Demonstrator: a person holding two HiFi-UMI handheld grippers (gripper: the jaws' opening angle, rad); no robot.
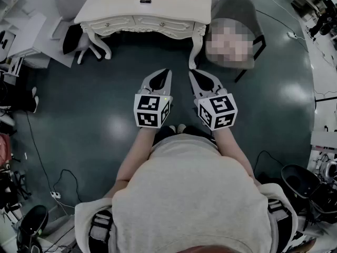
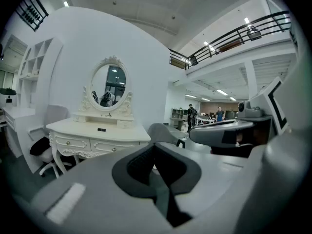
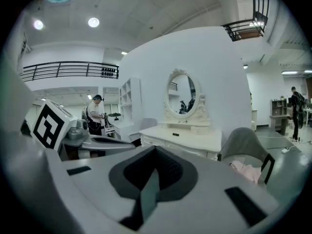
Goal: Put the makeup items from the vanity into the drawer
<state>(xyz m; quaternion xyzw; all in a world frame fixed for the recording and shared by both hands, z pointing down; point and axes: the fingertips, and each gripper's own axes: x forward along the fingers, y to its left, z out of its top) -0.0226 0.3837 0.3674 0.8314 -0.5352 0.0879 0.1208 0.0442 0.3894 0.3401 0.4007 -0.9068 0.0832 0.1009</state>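
Observation:
A white ornate vanity with an oval mirror stands ahead of me across the dark floor. One small dark item lies on its top, also seen as the dark item in the left gripper view and as the dark item in the right gripper view. The vanity's drawers are closed. My left gripper and right gripper are held side by side at waist height, well short of the vanity. Both are shut with nothing between their jaws.
A grey chair stands right of the vanity, with pink cloth on its seat. A white swivel chair and white shelving are to the left. Cables trail on the floor. People stand far off in the background.

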